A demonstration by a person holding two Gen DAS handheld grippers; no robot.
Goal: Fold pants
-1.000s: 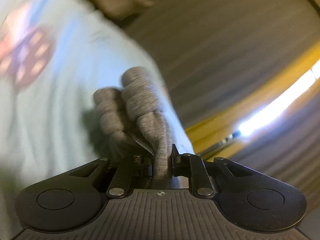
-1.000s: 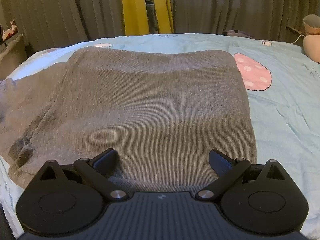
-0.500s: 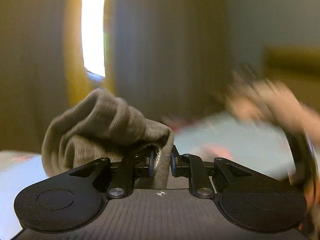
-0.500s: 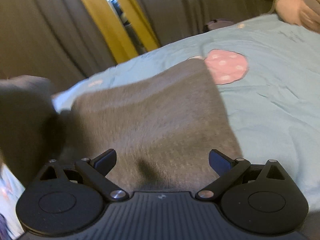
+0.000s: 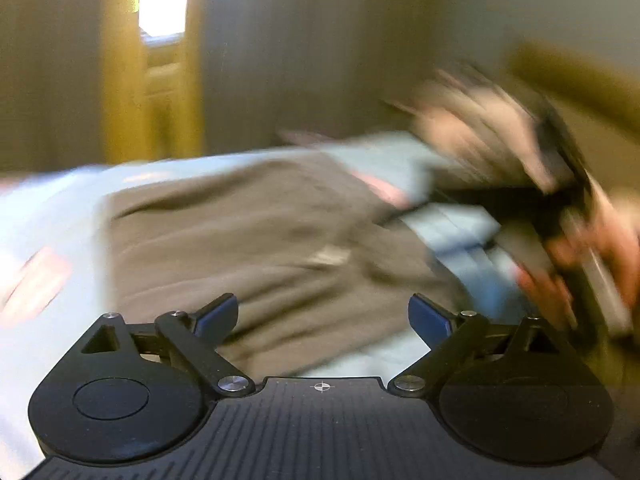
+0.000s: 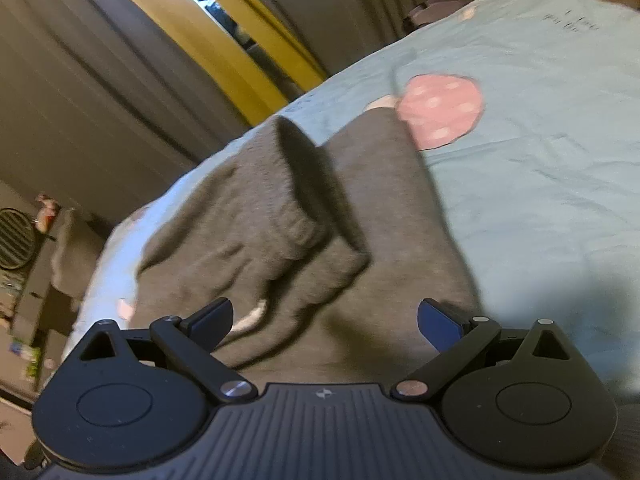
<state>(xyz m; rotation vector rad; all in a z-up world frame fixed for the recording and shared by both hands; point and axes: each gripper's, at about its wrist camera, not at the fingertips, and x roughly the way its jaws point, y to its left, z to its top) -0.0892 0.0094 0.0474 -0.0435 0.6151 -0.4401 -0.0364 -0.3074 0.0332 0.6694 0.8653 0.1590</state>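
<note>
On the bed (image 6: 560,128): grey pants (image 6: 360,216), partly folded.
Left gripper (image 5: 322,316) jaws opening, nothing between; right gripper (image 6: 325,318) spread wide, empty.

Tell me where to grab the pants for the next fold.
Probably the thick cuffed end of the flap lying across the pants. It stands raised off the layer beneath, so fingers can slide under. Come from the right gripper side, jaws wide, over the near edge.
</note>
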